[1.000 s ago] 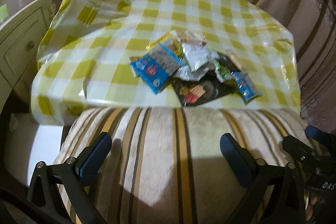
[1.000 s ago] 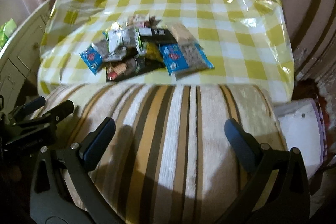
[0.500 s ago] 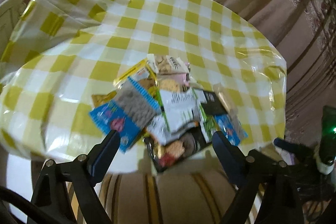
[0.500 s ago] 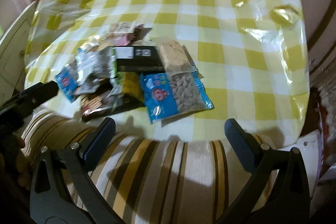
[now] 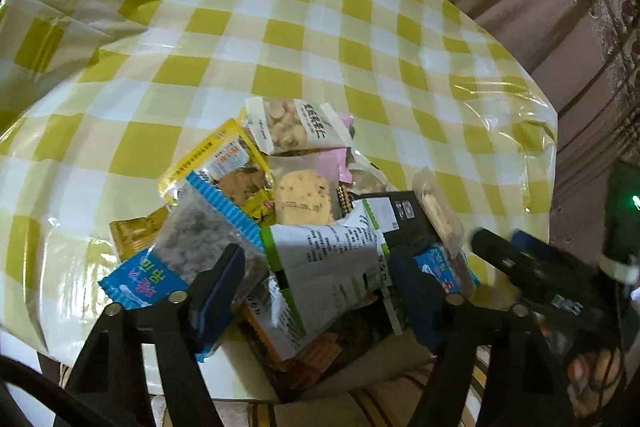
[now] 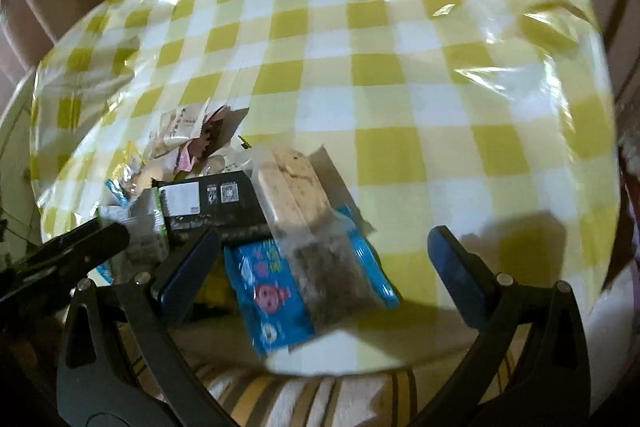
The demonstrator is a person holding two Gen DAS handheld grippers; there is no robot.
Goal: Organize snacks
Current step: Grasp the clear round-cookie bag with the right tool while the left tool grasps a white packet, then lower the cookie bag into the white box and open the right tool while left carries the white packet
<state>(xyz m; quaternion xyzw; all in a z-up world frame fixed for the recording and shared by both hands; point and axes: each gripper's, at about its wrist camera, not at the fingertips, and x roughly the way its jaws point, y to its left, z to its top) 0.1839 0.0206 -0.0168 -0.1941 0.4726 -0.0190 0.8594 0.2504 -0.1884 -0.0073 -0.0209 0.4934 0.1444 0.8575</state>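
Centrally, the snack pile [image 5: 304, 211] lies near the checked surface [image 5: 280, 27] edge. Left gripper [image 5: 316, 283], jaws just narrowing yet gripping nothing, straddles a white packet [image 5: 328, 267] running toward 11 o'clock; right gripper [image 6: 320, 267] open over a blue packet [image 6: 272, 291].

I had the left gripper [image 5: 320, 279] pitched steeply down, jaws apart and just been closing, nothing pressed between the pads. Its blue fingertips [image 5: 218, 281] were parted. The right gripper [image 6: 324, 267] was tilted down too, jaws spread wide, pads clear. Right gripper's tip showed at the right edge of the left wrist view [image 5: 516, 259]; the left one's at the left edge of the right view [image 6: 80, 247].
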